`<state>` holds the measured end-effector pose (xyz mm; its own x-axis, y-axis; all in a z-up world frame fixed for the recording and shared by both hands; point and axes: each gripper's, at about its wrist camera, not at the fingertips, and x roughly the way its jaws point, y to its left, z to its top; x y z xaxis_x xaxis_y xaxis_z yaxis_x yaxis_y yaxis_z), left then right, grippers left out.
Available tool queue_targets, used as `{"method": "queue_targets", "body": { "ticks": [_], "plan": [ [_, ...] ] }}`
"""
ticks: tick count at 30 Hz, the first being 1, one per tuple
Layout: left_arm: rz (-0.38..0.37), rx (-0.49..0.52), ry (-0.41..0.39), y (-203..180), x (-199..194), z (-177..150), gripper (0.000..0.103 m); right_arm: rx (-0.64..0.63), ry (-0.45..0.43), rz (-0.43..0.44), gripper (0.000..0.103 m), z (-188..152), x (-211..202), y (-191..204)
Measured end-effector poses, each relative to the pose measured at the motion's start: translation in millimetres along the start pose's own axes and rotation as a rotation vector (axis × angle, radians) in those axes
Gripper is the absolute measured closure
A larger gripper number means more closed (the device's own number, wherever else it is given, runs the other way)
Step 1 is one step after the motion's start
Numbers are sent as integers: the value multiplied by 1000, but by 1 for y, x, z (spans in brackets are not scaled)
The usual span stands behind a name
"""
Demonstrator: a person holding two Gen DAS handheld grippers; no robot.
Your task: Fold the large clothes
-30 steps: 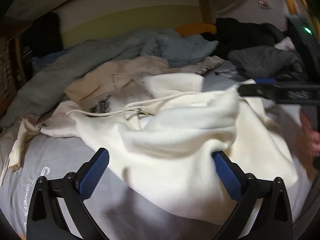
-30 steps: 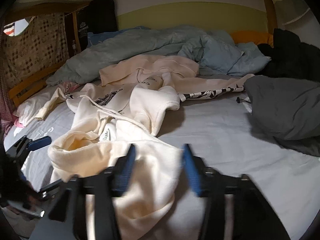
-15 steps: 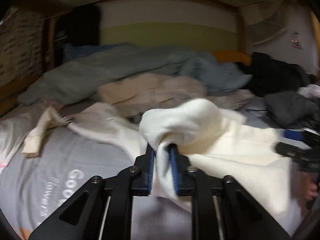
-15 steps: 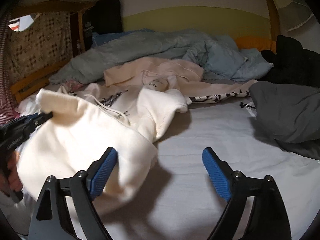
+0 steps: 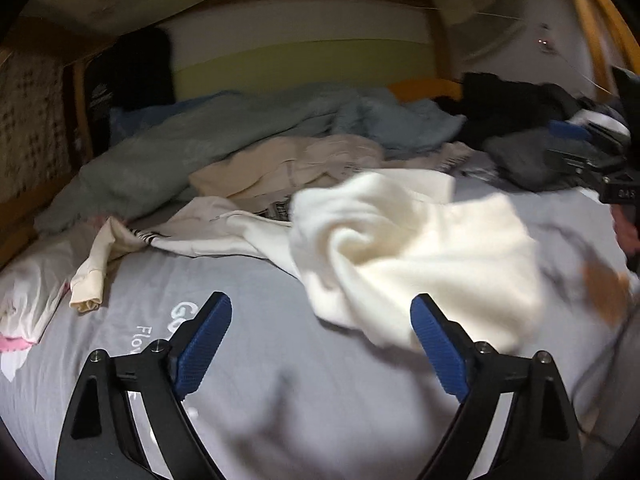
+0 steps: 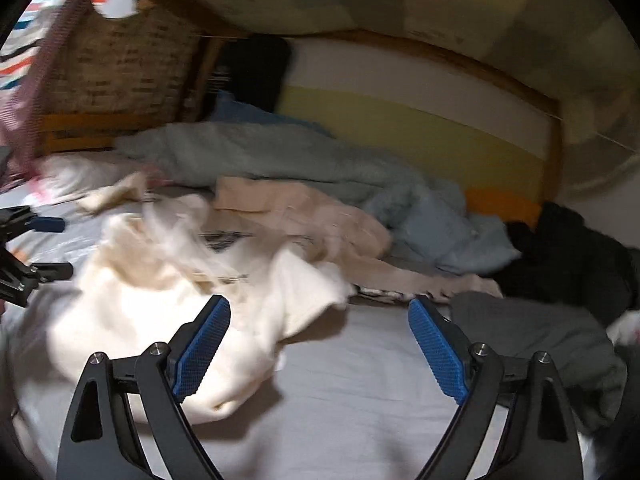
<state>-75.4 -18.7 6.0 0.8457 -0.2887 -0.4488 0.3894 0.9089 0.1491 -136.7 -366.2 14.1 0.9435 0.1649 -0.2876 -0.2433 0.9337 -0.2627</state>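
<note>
Item, fold under way: left gripper [image 5: 320, 344] jaws opening, nothing between them; cream hoodie [image 5: 408, 256] bunched loose mid-bed on the grey sheet [image 5: 280, 400]; right gripper [image 6: 318, 346] spread wide, empty; next, likely, regrasping an edge.

A bed [image 5: 280, 400] with a grey sheet fills the dim room; behind it, a white-and-yellow wall [image 5: 304, 68] framed in wood.

Grey bedsheet [image 5: 280, 380] near its front edge: white print "Go…" over "Flo…", rest hidden. Right gripper [image 5: 618, 194] body reads "045".
</note>
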Motion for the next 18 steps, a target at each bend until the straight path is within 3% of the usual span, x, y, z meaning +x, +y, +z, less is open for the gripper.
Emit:
{"method": "queue_targets", "body": {
  "ticks": [3,5,6,9,12,16,18],
  "plan": [
    [-77,60,-30,-12,-13,-5,16,-91,34,84,11,-16,-16,24],
    [-180,115,-56,-22,-17,-6,63,-130,61,144,11,-29,-21,43],
    [-205,141,-56,-26,-18,-7,68,-137,85,177,11,-37,-22,53],
    [-150,295,-64,-51,-8,-12,67,-180,137,175,11,-51,-19,80],
    [-123,390,-6,-63,12,-17,54,-219,184,144,11,-55,1,98],
    [-160,368,34,-54,28,-15,21,-223,249,155,11,-56,34,108],
    [-172,371,60,-50,36,-16,20,-243,263,147,11,-55,45,112]
  ]
}}
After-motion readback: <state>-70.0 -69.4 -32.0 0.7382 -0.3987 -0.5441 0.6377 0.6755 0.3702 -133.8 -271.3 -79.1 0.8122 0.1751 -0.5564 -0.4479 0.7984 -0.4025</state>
